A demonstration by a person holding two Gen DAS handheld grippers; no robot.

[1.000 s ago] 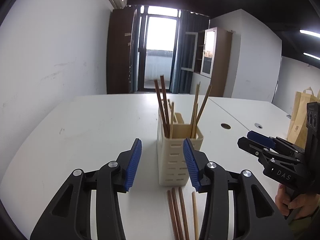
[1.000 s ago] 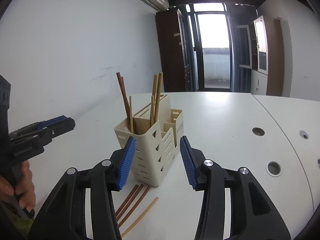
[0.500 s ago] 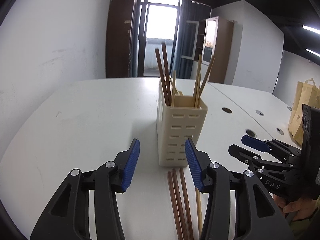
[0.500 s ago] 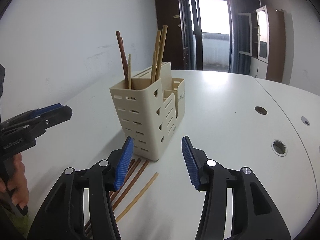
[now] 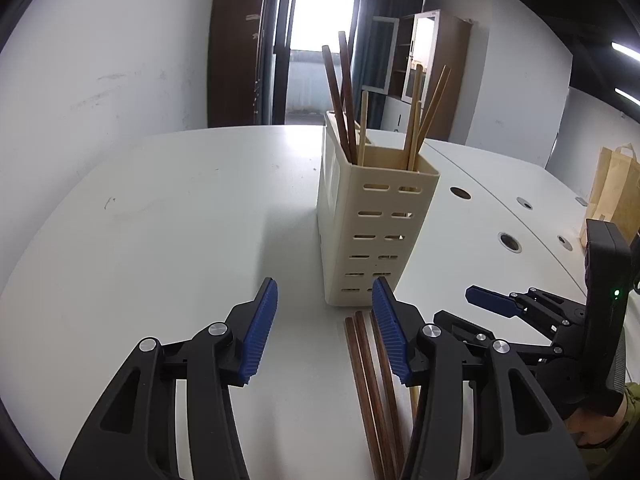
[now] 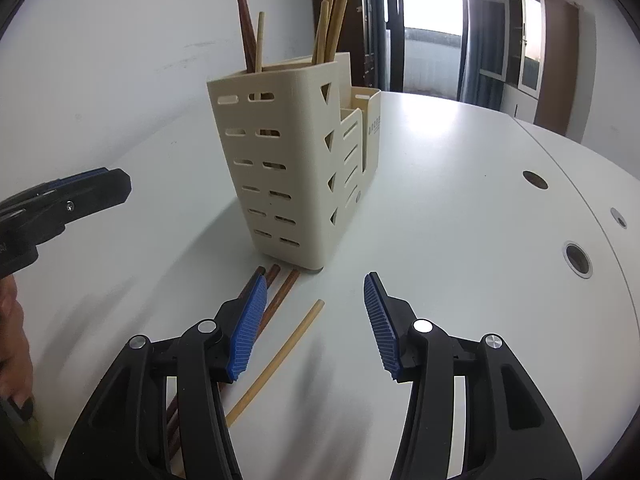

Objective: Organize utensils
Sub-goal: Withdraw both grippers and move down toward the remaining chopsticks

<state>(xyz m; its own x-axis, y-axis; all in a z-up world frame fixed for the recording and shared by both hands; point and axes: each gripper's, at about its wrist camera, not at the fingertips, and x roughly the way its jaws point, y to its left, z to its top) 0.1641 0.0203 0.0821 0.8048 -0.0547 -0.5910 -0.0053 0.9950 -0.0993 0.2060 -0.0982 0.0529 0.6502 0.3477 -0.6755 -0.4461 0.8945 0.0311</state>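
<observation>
Chopsticks (image 6: 276, 360), slender wooden rods, lie before the slotted cream plastic holder (image 6: 296, 168).

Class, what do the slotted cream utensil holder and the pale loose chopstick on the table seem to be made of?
Slotted cream utensil holder: probably moulded plastic, matte, uniform colour, clean cut-out slots. Pale loose chopstick: likely bamboo or light wood, dull tan, unvarnished look.

Your cream plastic holder box (image 6: 280, 168) has rows of little slot holes. It stands on the plain white desk (image 6: 460, 220). Dark brown wooden sticks (image 5: 370, 392) and one light tan stick (image 6: 276, 364) lie there. Your black tongs (image 6: 312, 328) have ribbed blue pads (image 6: 248, 330).
</observation>
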